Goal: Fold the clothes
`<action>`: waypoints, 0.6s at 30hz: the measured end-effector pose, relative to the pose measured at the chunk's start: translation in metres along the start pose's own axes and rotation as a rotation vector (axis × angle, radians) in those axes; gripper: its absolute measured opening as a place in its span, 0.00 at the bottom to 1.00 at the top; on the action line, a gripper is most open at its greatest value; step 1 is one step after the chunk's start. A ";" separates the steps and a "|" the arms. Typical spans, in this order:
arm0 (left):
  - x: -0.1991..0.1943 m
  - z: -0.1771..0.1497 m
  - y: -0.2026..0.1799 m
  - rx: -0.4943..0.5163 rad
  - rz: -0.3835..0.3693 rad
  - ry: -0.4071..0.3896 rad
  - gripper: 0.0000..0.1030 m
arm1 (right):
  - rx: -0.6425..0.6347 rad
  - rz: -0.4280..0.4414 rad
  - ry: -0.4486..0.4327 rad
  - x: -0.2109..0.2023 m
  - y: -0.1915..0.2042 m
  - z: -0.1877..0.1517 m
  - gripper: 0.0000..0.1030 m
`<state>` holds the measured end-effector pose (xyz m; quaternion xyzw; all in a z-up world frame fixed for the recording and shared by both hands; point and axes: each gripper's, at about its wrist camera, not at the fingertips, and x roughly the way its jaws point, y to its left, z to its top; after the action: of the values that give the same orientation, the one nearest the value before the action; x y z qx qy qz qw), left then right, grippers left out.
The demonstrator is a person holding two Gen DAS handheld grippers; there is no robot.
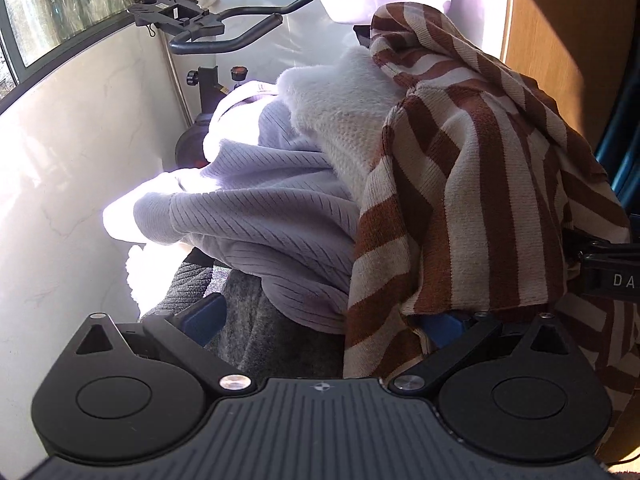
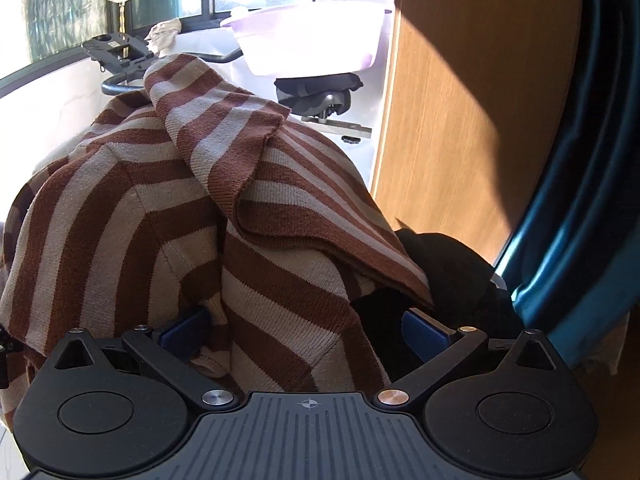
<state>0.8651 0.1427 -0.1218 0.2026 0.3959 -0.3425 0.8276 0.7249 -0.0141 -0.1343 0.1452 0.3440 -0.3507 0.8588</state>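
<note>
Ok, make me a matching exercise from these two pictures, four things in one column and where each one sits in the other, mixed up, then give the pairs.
Things:
1. brown and cream striped knit sweater
2. pale lilac ribbed knit garment
3. pale pink plastic basin
4. black garment

Places:
A. up high by the window, above the black saddle
B. low on the right, beside the wooden panel
C. draped over the top of the pile, between both claws' fingers
D. left of the striped knit, under the white fluffy fabric

Pairs: 1-C, 2-D, 3-A, 4-B
</note>
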 end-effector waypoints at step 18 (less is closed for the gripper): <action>0.017 0.001 0.018 0.034 -0.123 0.022 1.00 | 0.061 -0.086 0.049 0.006 0.011 -0.006 0.99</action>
<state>0.8860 0.1472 -0.1335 0.1959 0.4106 -0.3972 0.7971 0.7330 -0.0059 -0.1424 0.1651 0.3602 -0.3938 0.8294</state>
